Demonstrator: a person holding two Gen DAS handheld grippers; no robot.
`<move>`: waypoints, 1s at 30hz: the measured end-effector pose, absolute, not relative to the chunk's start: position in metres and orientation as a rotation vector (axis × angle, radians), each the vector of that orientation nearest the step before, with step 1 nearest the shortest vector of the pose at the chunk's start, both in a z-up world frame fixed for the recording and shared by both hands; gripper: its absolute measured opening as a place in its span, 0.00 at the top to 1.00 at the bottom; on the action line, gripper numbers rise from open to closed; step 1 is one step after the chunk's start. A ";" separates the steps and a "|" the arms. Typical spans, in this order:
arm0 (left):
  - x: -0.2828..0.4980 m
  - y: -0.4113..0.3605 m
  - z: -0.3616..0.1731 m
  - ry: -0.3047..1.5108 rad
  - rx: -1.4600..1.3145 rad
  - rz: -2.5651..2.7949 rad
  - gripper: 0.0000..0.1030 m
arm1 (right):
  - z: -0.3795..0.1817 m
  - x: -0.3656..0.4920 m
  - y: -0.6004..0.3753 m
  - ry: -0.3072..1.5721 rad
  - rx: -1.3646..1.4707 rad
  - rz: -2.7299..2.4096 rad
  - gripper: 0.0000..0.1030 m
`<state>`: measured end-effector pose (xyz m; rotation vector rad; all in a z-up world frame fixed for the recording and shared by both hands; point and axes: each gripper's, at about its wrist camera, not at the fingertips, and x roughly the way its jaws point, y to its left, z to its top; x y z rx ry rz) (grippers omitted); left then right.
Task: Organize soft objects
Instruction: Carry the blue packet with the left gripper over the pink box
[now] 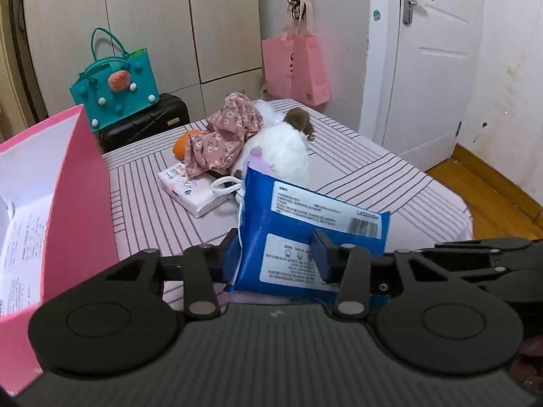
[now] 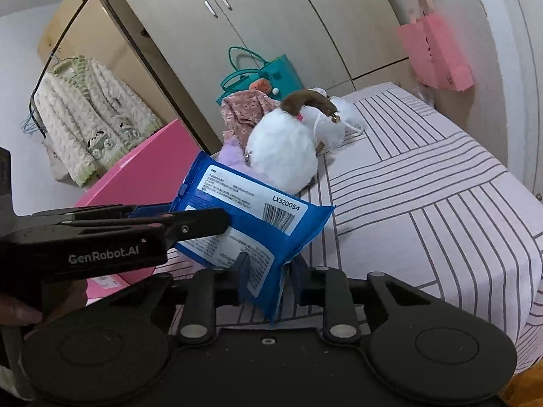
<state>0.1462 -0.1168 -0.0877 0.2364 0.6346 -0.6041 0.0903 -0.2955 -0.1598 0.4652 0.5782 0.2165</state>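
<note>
Light: soft, even indoor glow, no hard glare | Shadows: faint, pooled under the white plush toy (image 2: 281, 156) on the bed (image 2: 424, 203) | Distortion: strong fisheye, wardrobe (image 2: 271, 17) and door (image 1: 431, 61) bowing at 12 and 2 o'clock | Corners: dark vignette | Focus: centre crisp, edges smeared

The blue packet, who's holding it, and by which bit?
Both grippers hold the blue packet. The left gripper pinches its lower part, one of its fingers on the printed label; the right gripper clamps its bottom corner.
</note>
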 end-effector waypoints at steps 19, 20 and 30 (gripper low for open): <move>0.120 -0.087 -0.070 0.696 0.169 -0.578 0.60 | -0.130 0.074 -0.280 0.627 0.372 0.285 0.76; 0.120 -0.083 -0.070 0.722 0.151 -0.581 0.60 | -0.129 0.075 -0.279 0.650 0.354 0.296 0.75; 0.104 -0.034 -0.061 0.857 0.043 -0.548 0.61 | -0.106 0.079 -0.249 0.837 0.261 0.438 0.75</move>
